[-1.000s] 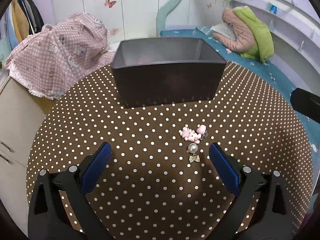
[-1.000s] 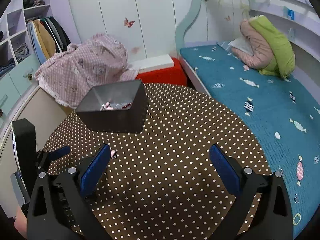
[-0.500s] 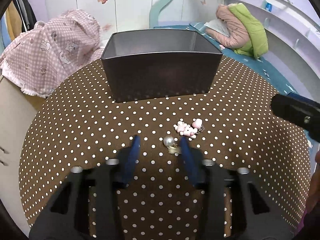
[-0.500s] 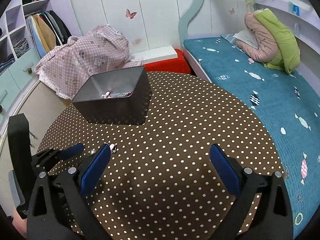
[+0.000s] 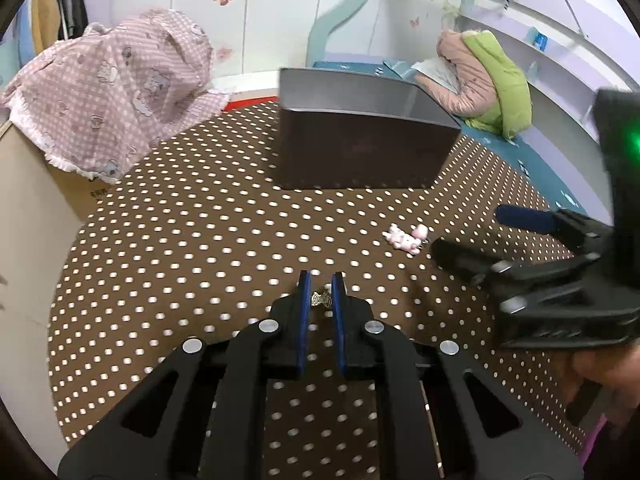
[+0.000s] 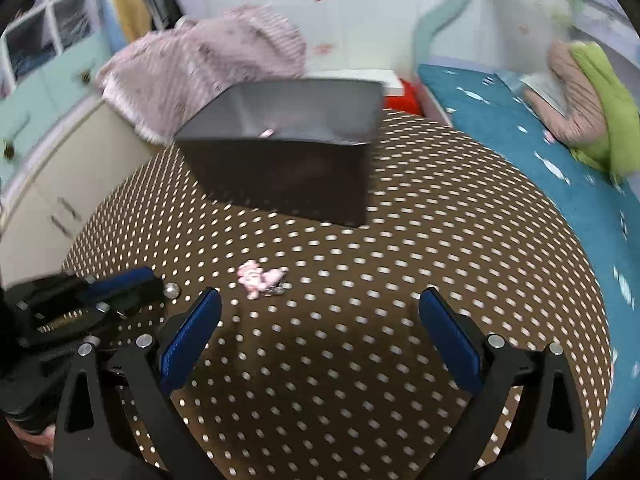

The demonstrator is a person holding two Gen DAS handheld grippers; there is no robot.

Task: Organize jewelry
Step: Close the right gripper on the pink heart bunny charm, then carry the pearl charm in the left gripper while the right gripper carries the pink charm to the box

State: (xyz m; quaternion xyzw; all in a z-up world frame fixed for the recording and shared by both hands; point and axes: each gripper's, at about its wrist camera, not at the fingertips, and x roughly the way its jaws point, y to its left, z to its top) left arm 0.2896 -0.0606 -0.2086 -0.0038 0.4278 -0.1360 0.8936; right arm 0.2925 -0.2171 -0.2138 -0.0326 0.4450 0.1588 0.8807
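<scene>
My left gripper (image 5: 321, 285) is shut on a pearl earring with a small gold bow (image 5: 321, 298), just above the dotted brown table (image 5: 200, 240). In the right wrist view the left gripper (image 6: 120, 284) holds the pearl (image 6: 172, 290) at its tip. A pink charm earring (image 5: 407, 238) lies on the cloth; it also shows in the right wrist view (image 6: 258, 275). My right gripper (image 6: 320, 316) is open and empty, low over the table near the charm. The dark grey box (image 5: 360, 148) stands at the back, with some jewelry inside (image 6: 266, 133).
A pink checked cloth (image 5: 112, 88) covers a cabinet at the left. A teal bed (image 6: 540, 152) with a green and pink bundle (image 5: 488, 76) lies right of the table. The right gripper (image 5: 560, 280) reaches in from the right in the left wrist view.
My left gripper has closed on the pearl earring and pulled it away from the pink charm. My right gripper has moved left and lower toward the charm.
</scene>
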